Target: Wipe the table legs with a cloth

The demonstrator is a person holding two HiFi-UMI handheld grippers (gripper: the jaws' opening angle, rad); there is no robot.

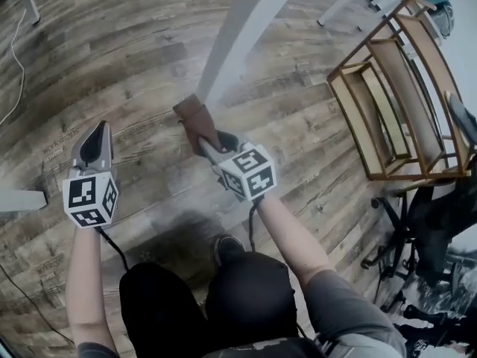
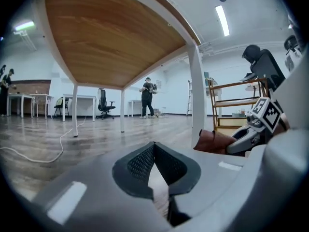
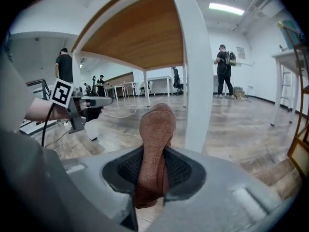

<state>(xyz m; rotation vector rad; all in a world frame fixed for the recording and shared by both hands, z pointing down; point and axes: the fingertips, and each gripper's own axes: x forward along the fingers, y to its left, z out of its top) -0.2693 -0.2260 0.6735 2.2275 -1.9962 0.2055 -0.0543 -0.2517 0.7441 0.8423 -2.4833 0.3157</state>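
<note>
Head view: two arms reach out over the wood floor [image 1: 149, 51], with one tool in each hand.
Right tool [image 1: 204, 143] [image 3: 154, 166]: its two jaws pinch the brown cloth [image 1: 195, 118] [image 3: 155, 129] [image 2: 215, 141].
Cloth: it is folded and sticks out past the jaws. Its end is just beside the bottom of the table leg [image 1: 242, 32] [image 3: 193, 71] [image 2: 196, 95]. I cannot tell if it touches the leg.
Table leg: it is white and stands on the floor under a corner of the table [image 2: 111, 37].
Left tool [image 1: 95, 142] [image 2: 154, 158]: its jaws are pressed together at the tips, with nothing between them. It is off to the left, apart from the leg and the cloth.
Table: it is brown wood underneath, with a white frame.
Wooden rack [image 1: 395, 88]: it stands on the floor, off to the right of the leg.
White cable [image 1: 15, 51]: it lies on the floor, far to the left.
</note>
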